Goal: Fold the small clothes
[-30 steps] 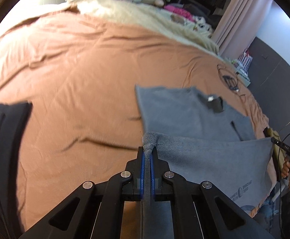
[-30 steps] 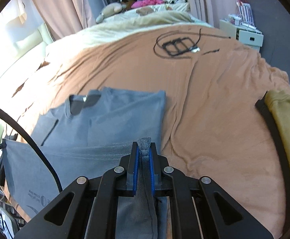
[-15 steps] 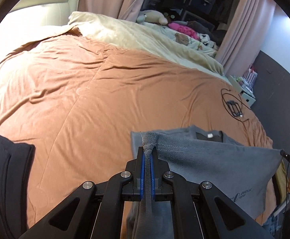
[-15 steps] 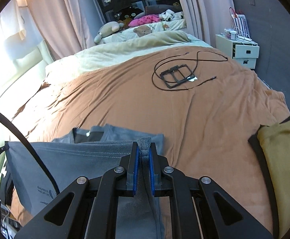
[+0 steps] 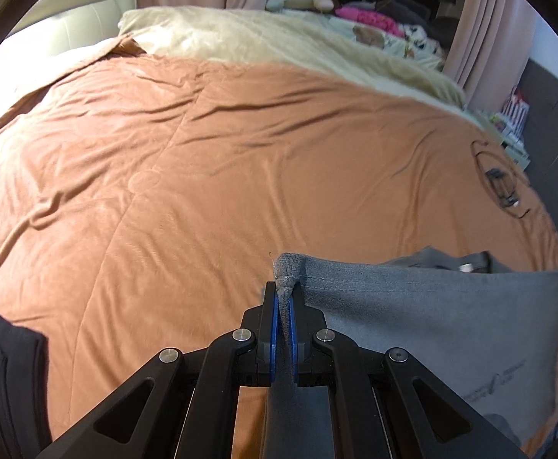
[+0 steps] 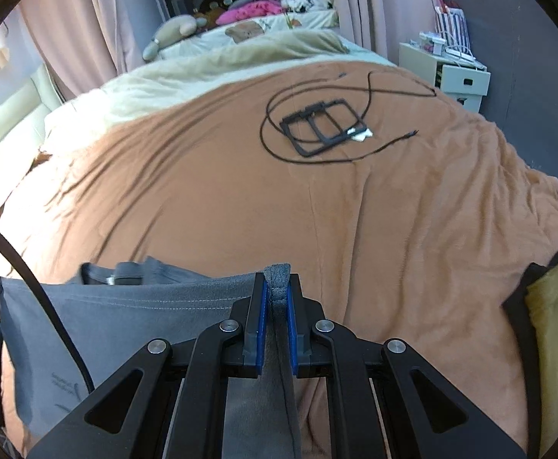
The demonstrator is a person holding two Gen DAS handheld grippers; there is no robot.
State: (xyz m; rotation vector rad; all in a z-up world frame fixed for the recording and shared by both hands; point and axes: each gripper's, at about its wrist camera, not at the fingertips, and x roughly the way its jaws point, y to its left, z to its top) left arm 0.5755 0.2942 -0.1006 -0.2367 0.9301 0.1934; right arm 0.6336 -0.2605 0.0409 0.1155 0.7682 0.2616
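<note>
Tightly pinched between blue pads, one hem corner of a grey T-shirt (image 5: pixel 424 321) sits in the closed left gripper (image 5: pixel 286 306), the opposite corner in the closed right gripper (image 6: pixel 276 298). Between them the hem stretches taut above an orange bedspread (image 5: pixel 202 176), the collar end of the shirt showing just beyond it. A black frame (image 6: pixel 325 126) ringed by a black cable (image 6: pixel 267 141) lies farther up the bed. A yellow garment (image 6: pixel 554 325) sits at the right edge, a black garment (image 5: pixel 3 382) at the left.
</note>
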